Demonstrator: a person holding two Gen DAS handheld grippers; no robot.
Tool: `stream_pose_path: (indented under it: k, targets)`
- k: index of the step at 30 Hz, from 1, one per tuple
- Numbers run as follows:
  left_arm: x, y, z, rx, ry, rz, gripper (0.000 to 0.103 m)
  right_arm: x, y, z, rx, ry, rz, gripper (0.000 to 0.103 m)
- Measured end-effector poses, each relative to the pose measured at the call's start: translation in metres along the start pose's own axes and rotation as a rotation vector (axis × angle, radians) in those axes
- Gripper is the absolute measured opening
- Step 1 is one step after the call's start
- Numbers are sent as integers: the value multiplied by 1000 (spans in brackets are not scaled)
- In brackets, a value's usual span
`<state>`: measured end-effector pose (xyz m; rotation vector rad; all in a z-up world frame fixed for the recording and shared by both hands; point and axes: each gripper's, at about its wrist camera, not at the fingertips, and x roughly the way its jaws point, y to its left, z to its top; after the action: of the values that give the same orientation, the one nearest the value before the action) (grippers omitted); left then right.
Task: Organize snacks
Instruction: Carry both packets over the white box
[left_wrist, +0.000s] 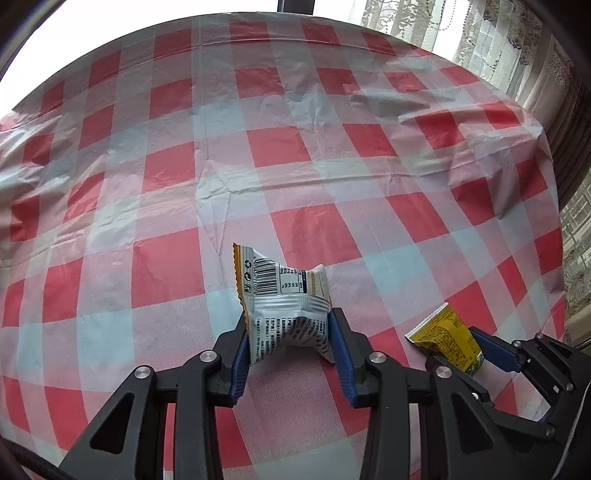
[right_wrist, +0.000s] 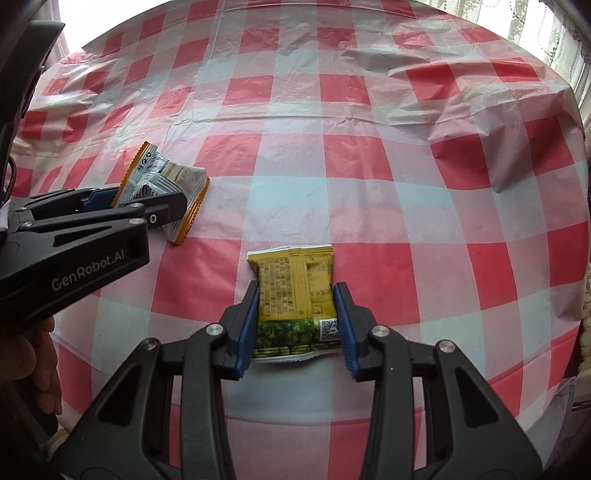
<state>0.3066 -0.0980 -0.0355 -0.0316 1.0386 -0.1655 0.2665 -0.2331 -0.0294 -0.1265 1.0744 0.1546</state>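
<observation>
I see two packets: white-orange snack packet (left_wrist: 286, 314) pinched crumpled between my left gripper (left_wrist: 291, 347) pads, yellow-green snack packet (right_wrist: 295, 306) clamped between my right gripper (right_wrist: 297, 328) pads, jaws part-closed.

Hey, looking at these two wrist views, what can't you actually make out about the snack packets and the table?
- White-and-orange snack packet: brand side faces away; print too small, left wrist view.
- Yellow-and-green snack packet: front hidden; print too small, right wrist view.
- In the left wrist view, the right hand-held gripper covers most of that packet.
- Checked tablecloth: near edge cut off.
</observation>
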Motion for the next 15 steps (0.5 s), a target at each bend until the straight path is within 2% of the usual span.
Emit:
stream_pose_path:
  k: [3, 6, 10, 15]
  targets:
    - [-7, -7, -12, 15, 12, 8, 39, -5, -4, -9, 0, 20, 0, 42]
    - [-15, -9, -25, 5, 23, -19, 39, -12, -8, -19, 3, 28, 3, 42]
    - [-26, -7, -42, -16, 25, -55, 39, -25, -16, -29, 19, 17, 0, 42]
    - [-45, -8, -56, -21, 11, -53, 38, -45, -23, -41, 31, -4, -1, 42]
